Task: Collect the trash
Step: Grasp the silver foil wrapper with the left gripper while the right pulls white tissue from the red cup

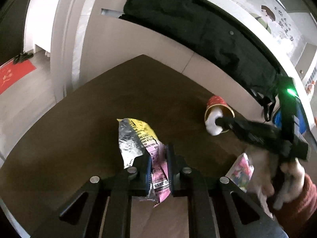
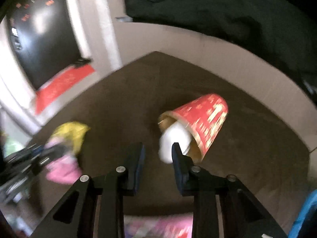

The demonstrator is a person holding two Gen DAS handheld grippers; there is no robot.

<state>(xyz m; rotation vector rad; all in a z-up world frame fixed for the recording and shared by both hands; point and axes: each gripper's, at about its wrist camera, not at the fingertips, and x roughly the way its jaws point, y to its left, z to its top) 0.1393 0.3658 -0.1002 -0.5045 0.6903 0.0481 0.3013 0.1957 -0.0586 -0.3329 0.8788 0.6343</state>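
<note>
Left gripper jaws clamped on snack wrapper, lifted for disposal. Right gripper jaws partly open, empty, beside tissue in tipped red cup.

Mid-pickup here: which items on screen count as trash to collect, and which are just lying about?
Trash:
- snack wrapper, clamped in the left tongs
- red paper cup on its side
- white wad at the cup's mouth, by the open right tongs

Lying about:
- black coat
- red mat
</note>
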